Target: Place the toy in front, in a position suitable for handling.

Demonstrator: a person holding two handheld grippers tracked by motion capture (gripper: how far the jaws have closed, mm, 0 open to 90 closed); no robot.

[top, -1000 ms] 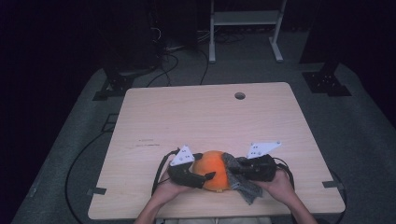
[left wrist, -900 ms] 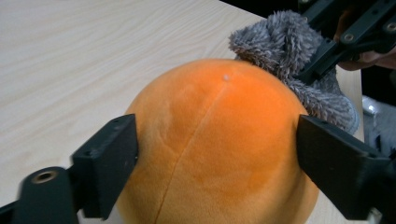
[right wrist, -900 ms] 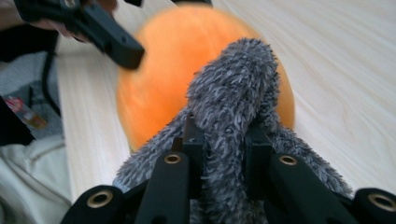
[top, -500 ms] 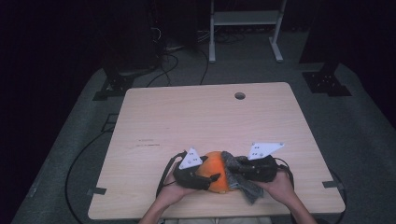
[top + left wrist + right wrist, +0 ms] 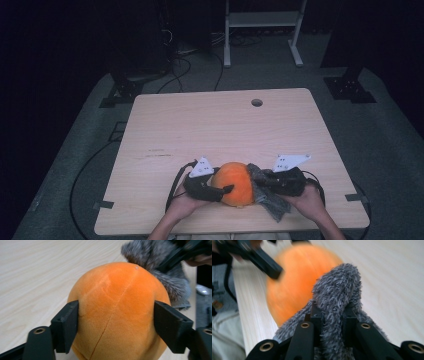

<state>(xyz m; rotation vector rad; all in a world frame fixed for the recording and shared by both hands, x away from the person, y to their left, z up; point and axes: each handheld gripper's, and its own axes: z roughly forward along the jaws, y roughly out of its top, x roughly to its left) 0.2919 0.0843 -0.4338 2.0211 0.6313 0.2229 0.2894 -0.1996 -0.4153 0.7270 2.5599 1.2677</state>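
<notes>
Looking down from the high view, you have the orange plush ball (image 5: 235, 183) sitting on the surface (image 5: 220, 130) close to your edge, with your left gripper (image 5: 218, 190) reaching in from one side and your right gripper (image 5: 256, 178) from the other, so the toy is braced between your two hands. A grey furry piece (image 5: 270, 200) hangs off the ball's right side and trails toward the surface edge; whether it is sewn to the ball or a separate cloth cannot be told. Each gripper carries a pale three-cornered plate with small dark dots, too small to read. In the left gripper view, your two fingers (image 5: 65, 325) straddle the widest part of the ball (image 5: 117, 312); they have just been closing, and both inner faces now lie against the plush without visibly denting it, so you seem to be steadying it rather than squeezing. A seam runs down the middle of the ball, and no tag or lettering shows on it. In the right gripper view, your fingers (image 5: 352, 326) are drawn together and clamped on a fold of the grey fur (image 5: 337, 292), which bunches up above them; that hold looks meant to pull the fur while the ball (image 5: 294, 282), blurred behind, stays put. No brand or writing can be read.
</notes>
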